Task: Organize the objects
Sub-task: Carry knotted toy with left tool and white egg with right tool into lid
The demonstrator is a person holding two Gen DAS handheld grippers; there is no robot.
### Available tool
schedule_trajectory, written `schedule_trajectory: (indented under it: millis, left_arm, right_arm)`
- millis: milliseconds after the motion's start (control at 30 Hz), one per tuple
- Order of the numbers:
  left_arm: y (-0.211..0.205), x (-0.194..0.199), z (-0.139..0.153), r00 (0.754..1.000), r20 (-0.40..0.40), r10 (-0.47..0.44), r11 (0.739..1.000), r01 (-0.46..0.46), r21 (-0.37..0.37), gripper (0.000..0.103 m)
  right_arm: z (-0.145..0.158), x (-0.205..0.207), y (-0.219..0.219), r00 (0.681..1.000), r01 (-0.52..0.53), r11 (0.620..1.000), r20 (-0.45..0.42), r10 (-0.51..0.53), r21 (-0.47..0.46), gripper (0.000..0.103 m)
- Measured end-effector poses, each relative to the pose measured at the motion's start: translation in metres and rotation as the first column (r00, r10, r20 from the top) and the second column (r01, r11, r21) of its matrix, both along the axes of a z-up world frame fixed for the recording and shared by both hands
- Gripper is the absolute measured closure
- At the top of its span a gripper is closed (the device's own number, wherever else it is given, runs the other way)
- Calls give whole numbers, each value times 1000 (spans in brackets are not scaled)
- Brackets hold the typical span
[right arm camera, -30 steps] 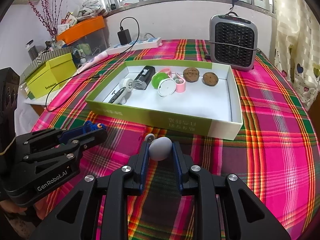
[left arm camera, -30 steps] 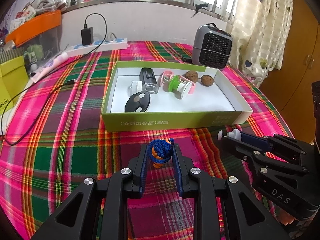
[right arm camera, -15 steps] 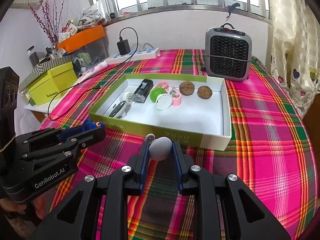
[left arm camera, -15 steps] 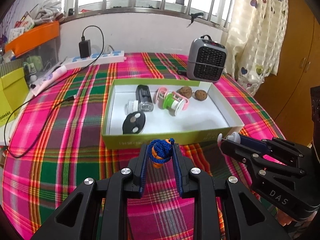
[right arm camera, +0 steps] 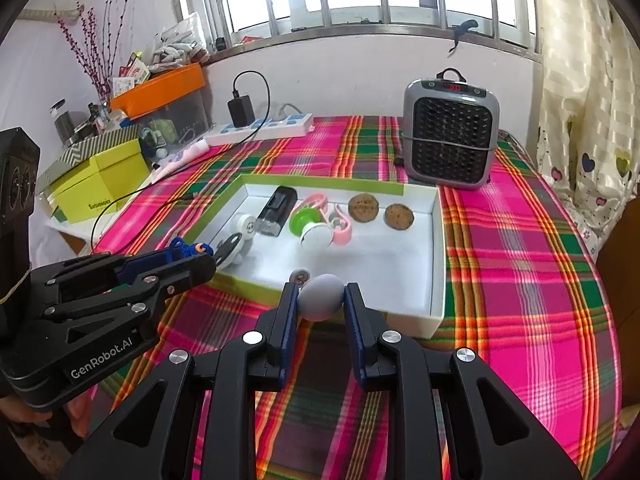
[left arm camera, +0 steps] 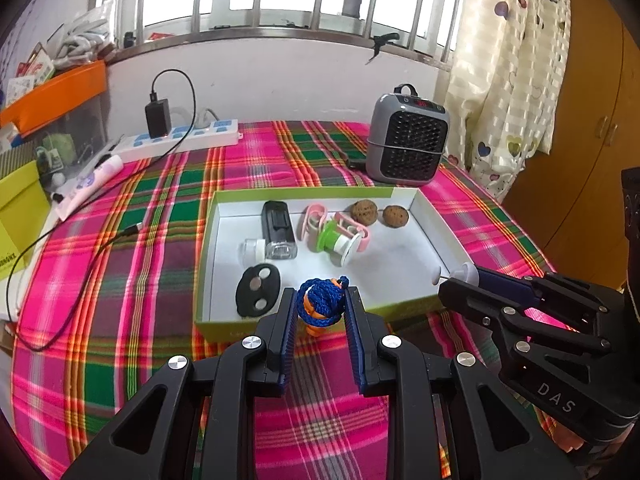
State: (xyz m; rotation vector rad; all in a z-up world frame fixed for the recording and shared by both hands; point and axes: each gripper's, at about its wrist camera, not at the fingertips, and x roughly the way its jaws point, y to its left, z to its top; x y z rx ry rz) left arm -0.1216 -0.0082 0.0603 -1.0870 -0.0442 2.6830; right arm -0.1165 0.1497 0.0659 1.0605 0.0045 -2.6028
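1. Box (left arm camera: 208, 256) with green walls and a white floor sits in the middle of the plaid-covered worktop (left arm camera: 160, 208); it is where the loose things are being collected.
2. Already inside it: a black lamp-like block (left arm camera: 279, 230), a small white round piece (left arm camera: 252, 252) beside it, a flat black oval case (left arm camera: 257, 289) near the front left corner, a green and white spool (left arm camera: 334, 242) with pink clips (left arm camera: 316, 218) around it, and two brown cookies (left arm camera: 364, 212) at the back.
3. Left gripper (left arm camera: 320, 312) is clamped on a small orange doll with blue yarn hair (left arm camera: 320, 304), held up over the box's near wall and not yet set down.
4. Right gripper (right arm camera: 320, 300) is closed around a grey egg-shaped thing (right arm camera: 321, 297) with a thin stem and a round cap at its end, also raised over the front edge of the box.
5. The right half of the box floor is bare, so there looks to be room for both.
6. What is left, judging from this: lower and release the two held things into the box. No other loose small item shows on the cloth near the box, so the job seems close to its end.
7. Heater (right arm camera: 450, 134), power strip (left arm camera: 180, 140) and cable (left arm camera: 80, 248) lie outside the box; whether they belong to the tidy-up cannot be told.
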Motion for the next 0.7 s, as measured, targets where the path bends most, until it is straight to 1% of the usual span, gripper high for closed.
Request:
schedule_trajectory:
  millis: [267, 400, 700]
  left_arm:
    - [5, -19, -4, 1000, 16, -10, 1000, 10, -7, 82]
    - [6, -31, -7, 1000, 23, -10, 1000, 10, 7, 82]
    - [13, -51, -18, 999, 49, -7, 1000, 8, -5, 82]
  right_arm:
    - [-1, -19, 5, 1000, 8, 1000, -1, -8, 12, 79]
    - [-4, -29, 7, 1000, 14, 1000, 7, -14, 18, 79]
    - [-16, -54, 10, 999, 19, 999, 48, -21, 40, 79]
